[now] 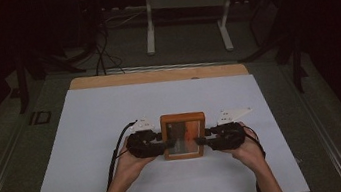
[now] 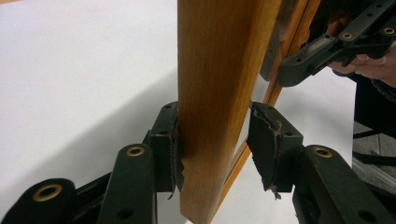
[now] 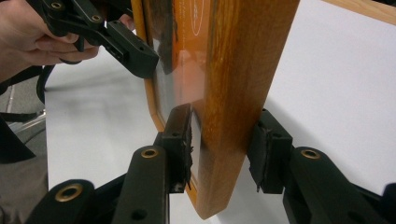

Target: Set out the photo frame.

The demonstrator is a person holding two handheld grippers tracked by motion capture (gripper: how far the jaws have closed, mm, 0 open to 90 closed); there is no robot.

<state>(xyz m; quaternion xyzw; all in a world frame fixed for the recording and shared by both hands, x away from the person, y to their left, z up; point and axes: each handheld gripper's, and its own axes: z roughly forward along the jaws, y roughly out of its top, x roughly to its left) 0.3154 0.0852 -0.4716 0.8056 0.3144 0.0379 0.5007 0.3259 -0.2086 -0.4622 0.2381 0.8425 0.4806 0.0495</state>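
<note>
High view: wooden frame (image 1: 184, 135) sits mid-worktop (image 1: 86, 123) between both hands, left gripper (image 1: 161, 143) on its left edge, right gripper (image 1: 205, 139) on its right edge. Left gripper view: one pad touches the frame's side, the other stands just off it, so not clamped. Right gripper view: both pads meet the edge, clamped on; glass front, orange picture inside.

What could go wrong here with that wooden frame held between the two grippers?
The left gripper has one pad apparently standing just off the wooden frame, so that side may slip. The pads look torn, which could weaken the hold. The right gripper pinches only the frame's edge; if either side lets go, the frame may twist and its glass front might hit the white table cover.
</note>
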